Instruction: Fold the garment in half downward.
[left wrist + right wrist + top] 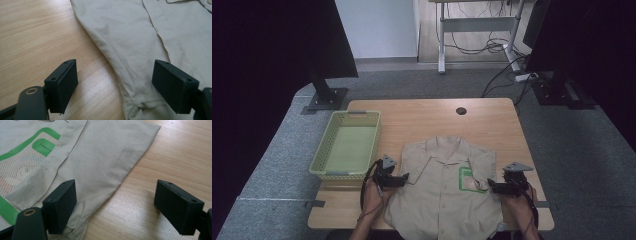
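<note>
While the shirt (444, 192) is lying collar toward twelve o'clock at the table's (422, 112) near edge, both grippers are flanking it with jaws wide and empty, left gripper (404, 178) at nine, right gripper (490, 185) at three.

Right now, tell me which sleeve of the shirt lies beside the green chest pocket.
The sleeve by the right gripper: the green-edged pocket sits just inside it. The other sleeve, by the left gripper, borders plain beige cloth.
</note>
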Available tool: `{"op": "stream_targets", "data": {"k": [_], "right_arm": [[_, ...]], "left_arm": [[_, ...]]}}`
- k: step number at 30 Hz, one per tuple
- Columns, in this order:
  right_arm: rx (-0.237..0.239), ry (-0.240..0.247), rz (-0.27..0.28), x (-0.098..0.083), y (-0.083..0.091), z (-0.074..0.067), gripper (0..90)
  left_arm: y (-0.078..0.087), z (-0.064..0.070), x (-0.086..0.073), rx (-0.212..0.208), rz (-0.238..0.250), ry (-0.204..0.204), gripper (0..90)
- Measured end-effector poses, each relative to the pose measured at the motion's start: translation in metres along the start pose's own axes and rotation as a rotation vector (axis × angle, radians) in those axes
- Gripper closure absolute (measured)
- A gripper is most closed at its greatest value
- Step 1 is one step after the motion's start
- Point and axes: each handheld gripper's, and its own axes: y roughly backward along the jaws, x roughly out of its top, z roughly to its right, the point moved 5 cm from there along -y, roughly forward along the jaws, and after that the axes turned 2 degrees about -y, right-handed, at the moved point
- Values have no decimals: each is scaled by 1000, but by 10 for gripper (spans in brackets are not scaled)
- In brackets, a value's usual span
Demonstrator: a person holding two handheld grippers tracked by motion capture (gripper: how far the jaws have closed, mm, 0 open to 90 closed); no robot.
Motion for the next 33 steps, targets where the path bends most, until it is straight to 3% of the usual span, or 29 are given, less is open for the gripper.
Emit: {"op": "stream_targets", "data": {"k": [9, 24, 26, 29, 33], "right_arm": [[6, 7, 9, -13, 12, -10, 181], [68, 67, -22, -36, 38, -31, 195], [73, 71, -28, -36, 38, -32, 195], [79, 74, -35, -35, 39, -31, 200], [106, 54, -16, -28, 38, -30, 193]], "left_arm": [[14, 12, -13, -9, 1, -7, 213], [49, 40, -43, -44, 3, -35, 220], [49, 38, -43, -58, 6, -33, 219], [47, 33, -37, -88, -5, 3, 226], [46, 25, -18, -96, 19, 9, 226]]}}
